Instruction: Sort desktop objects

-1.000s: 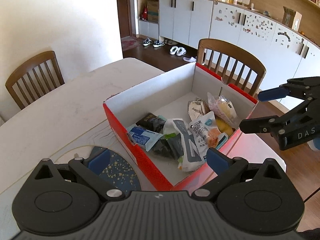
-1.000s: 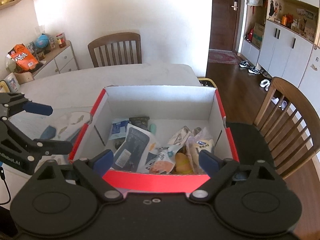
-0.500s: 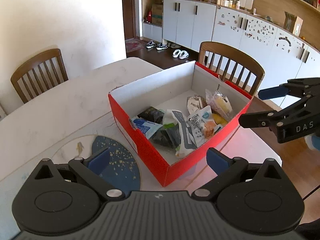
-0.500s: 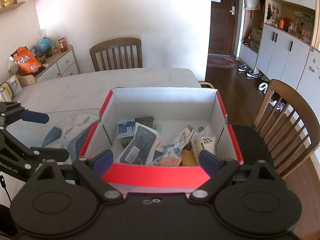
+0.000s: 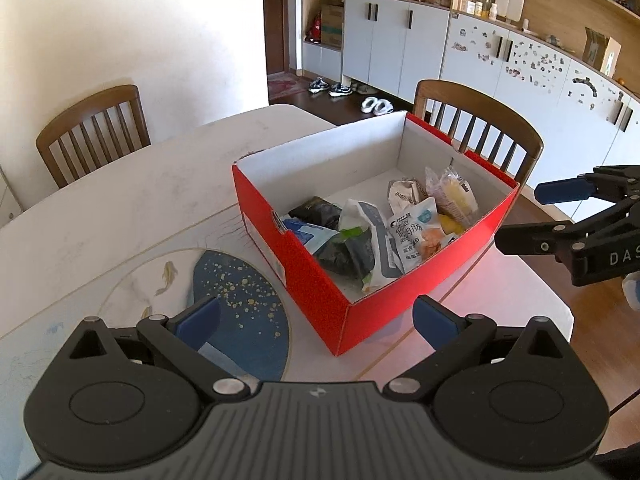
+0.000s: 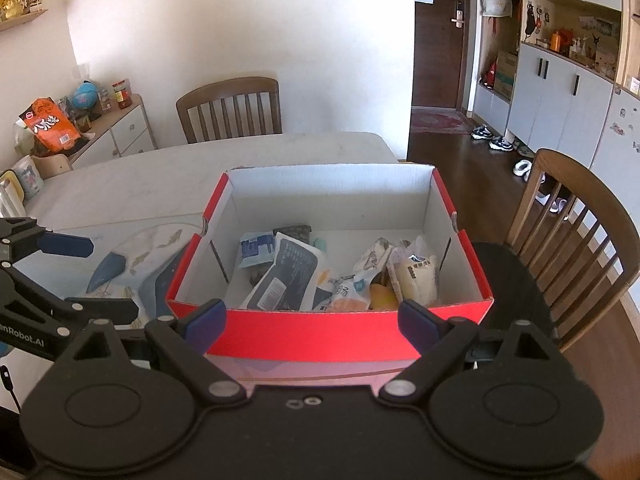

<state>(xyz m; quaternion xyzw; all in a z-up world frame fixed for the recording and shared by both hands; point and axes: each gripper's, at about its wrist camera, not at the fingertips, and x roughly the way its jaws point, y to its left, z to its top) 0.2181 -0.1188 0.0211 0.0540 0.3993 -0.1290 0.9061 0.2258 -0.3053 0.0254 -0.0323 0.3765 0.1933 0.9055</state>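
A plain white wall (image 6: 240,20) is seen across the upper left of both views, brightly lit by daylight. A dark wooden door (image 6: 438,40) is set in the upper middle of the right wrist view, with dark wood flooring (image 6: 448,148) spread below it. Grey-white cabinets (image 5: 400,48) are lined along the upper right of the left wrist view, with open shelves above — small bottles and jars are kept there. Shoes (image 5: 328,87) are left on the floor beside the cabinets. Two slatted wooden chairs are drawn up to a pale table (image 5: 120,200) — one (image 5: 92,128) at left, one (image 5: 480,128) at right. A low white drawer unit (image 6: 128,128) is placed at far left of the right wrist view.
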